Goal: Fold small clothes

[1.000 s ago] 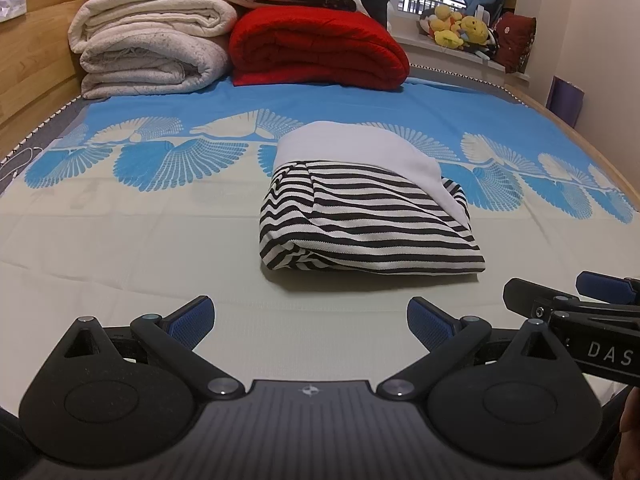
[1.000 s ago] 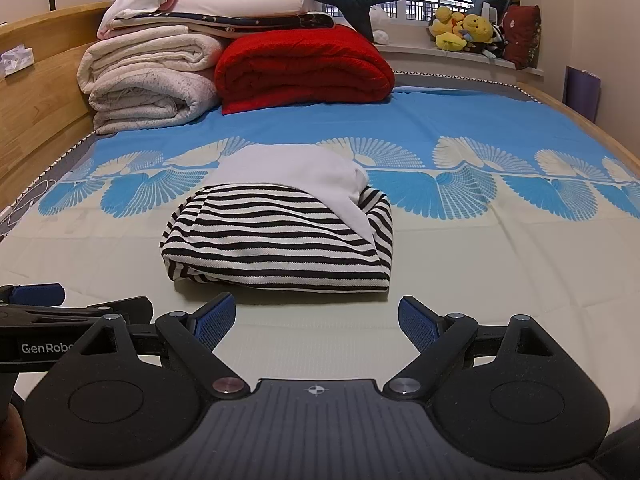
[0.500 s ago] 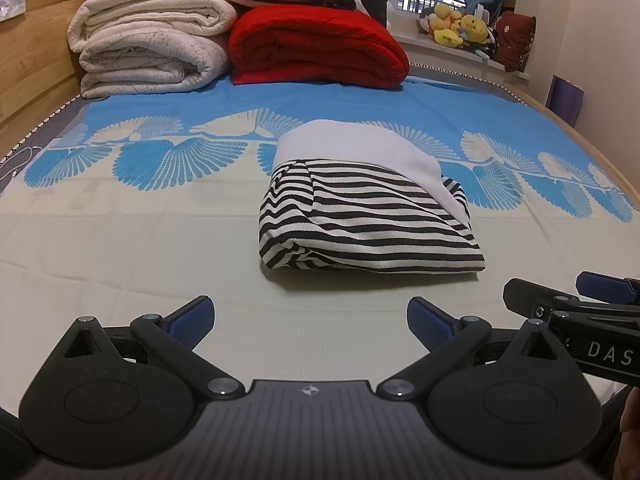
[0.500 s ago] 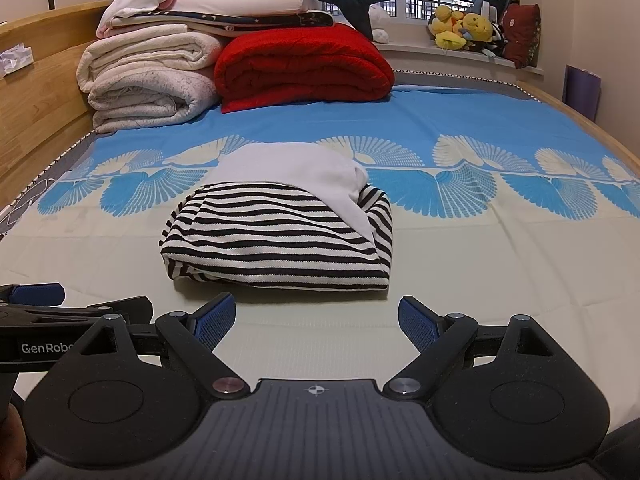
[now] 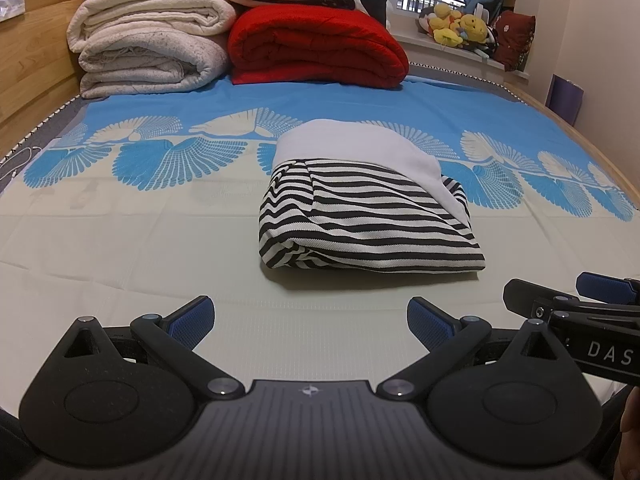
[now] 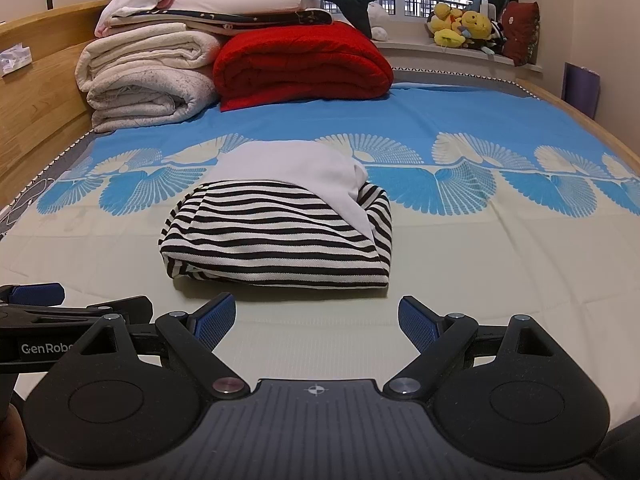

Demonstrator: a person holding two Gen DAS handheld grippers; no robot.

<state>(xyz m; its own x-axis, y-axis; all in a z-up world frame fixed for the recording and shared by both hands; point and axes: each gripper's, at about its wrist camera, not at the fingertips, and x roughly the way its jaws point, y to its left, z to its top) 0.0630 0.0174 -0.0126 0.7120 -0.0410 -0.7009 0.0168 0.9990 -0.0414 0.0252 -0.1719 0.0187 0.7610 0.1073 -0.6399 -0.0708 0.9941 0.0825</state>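
A black-and-white striped garment with a white part (image 5: 360, 216) lies folded into a compact bundle on the bed; it also shows in the right wrist view (image 6: 280, 228). My left gripper (image 5: 310, 322) is open and empty, just short of the bundle's near edge. My right gripper (image 6: 316, 318) is open and empty, also just short of the bundle. The right gripper's side shows at the right edge of the left wrist view (image 5: 576, 304); the left gripper's side shows at the left edge of the right wrist view (image 6: 60, 308).
The bed sheet (image 5: 120, 240) is cream with a blue fan pattern. Folded white blankets (image 5: 148, 48) and a red quilt (image 5: 316, 44) are stacked at the far end. A wooden headboard (image 6: 40, 92) runs along the left. Plush toys (image 6: 464, 26) sit on the windowsill.
Both grippers have stayed open and nearly still; the view has edged very slightly closer to the bundle. The garment has not moved.
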